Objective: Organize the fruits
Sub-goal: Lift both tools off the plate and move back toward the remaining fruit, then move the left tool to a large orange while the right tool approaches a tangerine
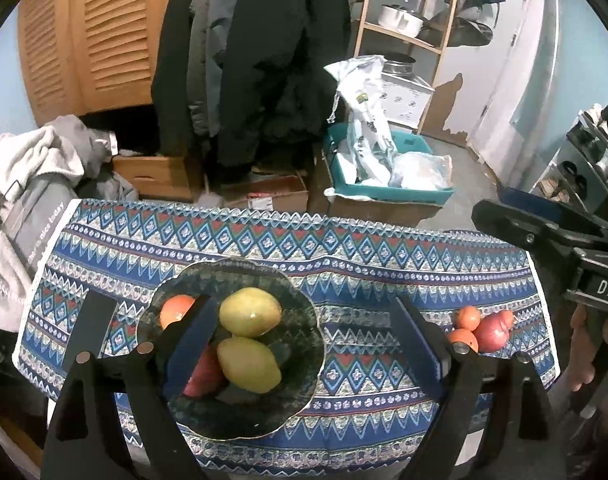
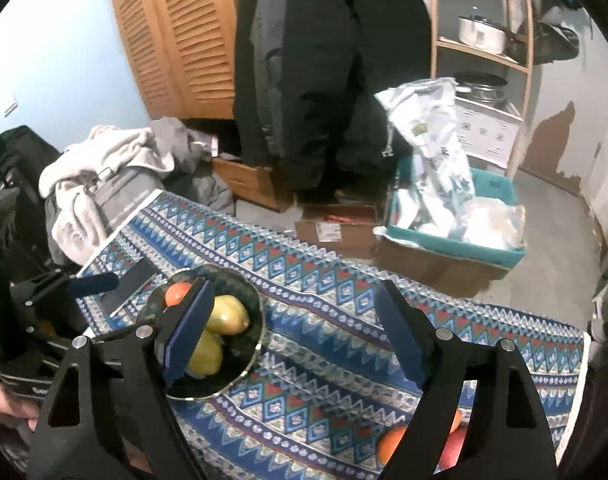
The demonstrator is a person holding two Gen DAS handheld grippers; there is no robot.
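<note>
A dark green glass plate [image 1: 304,320] sits on the patterned tablecloth [image 1: 344,264]. It holds two yellow-green mangoes [image 1: 249,312] [image 1: 247,364], an orange fruit [image 1: 175,310] and a red fruit [image 1: 201,376] half hidden by a finger. My left gripper [image 1: 301,302] hovers open over the plate with nothing between its pads. To the right lie two orange fruits [image 1: 466,318] and a red apple [image 1: 492,330] on the cloth. My right gripper [image 2: 293,286] stands open and empty over the cloth, with the plate [image 2: 259,320] to its left and the loose fruits [image 2: 390,444] low at its right.
A flat black slab [image 1: 93,324] lies left of the plate. Beyond the table's far edge stand a teal crate [image 1: 384,192] with bags, cardboard boxes [image 1: 263,196], hanging coats [image 1: 263,60] and a wooden shelf [image 1: 408,36]. A laundry pile [image 1: 31,160] sits at the left.
</note>
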